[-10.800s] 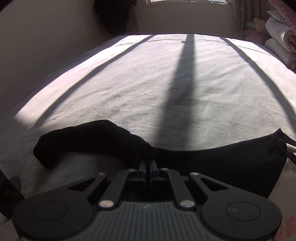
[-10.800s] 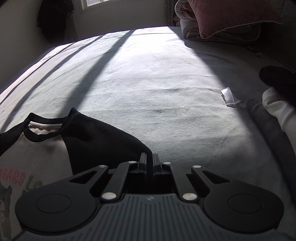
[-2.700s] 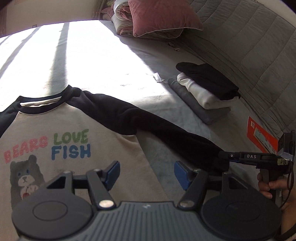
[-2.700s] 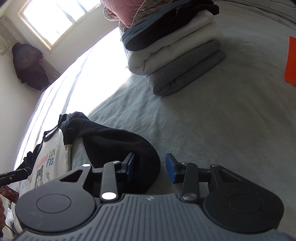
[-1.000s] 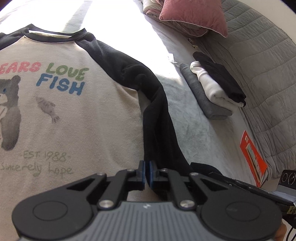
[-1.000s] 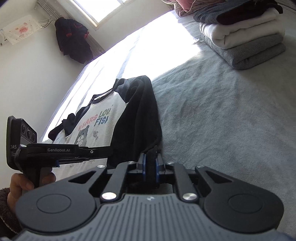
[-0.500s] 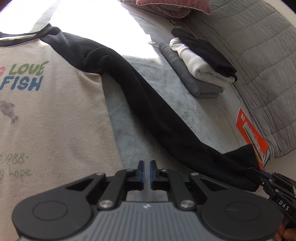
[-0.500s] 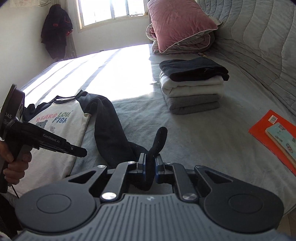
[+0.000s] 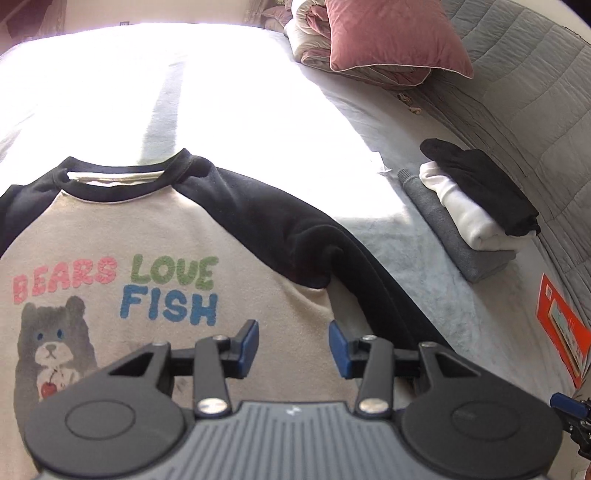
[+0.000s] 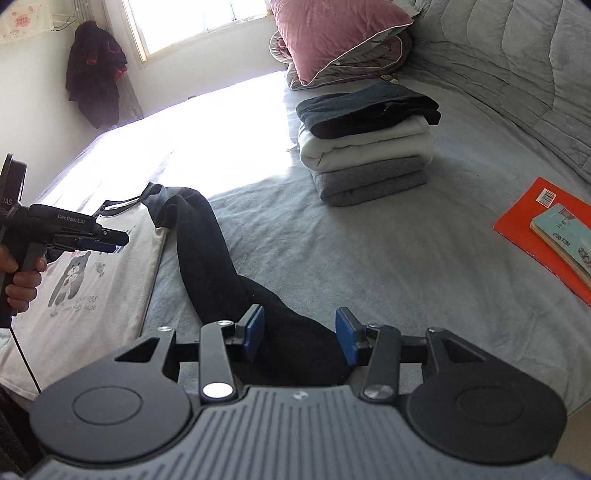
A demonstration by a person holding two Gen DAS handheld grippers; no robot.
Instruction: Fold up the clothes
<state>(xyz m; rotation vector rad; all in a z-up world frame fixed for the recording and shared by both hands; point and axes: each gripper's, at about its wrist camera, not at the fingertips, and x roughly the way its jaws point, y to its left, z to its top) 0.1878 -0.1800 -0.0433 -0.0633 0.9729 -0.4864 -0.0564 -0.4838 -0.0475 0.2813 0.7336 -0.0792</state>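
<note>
On a sunlit grey bed (image 10: 369,266) under a window (image 10: 192,22), one sweatshirt (image 9: 129,258) lies flat beside one stack (image 10: 365,147) of three folded garments, while both the left gripper (image 9: 293,349) and right gripper (image 10: 299,334) are opening, gripping nothing, the right's above the sleeve (image 10: 207,258).

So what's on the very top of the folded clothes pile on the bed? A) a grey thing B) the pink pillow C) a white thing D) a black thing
D: in the right wrist view the black garment tops the pile, with the white one under it and the grey one at the bottom.
</note>
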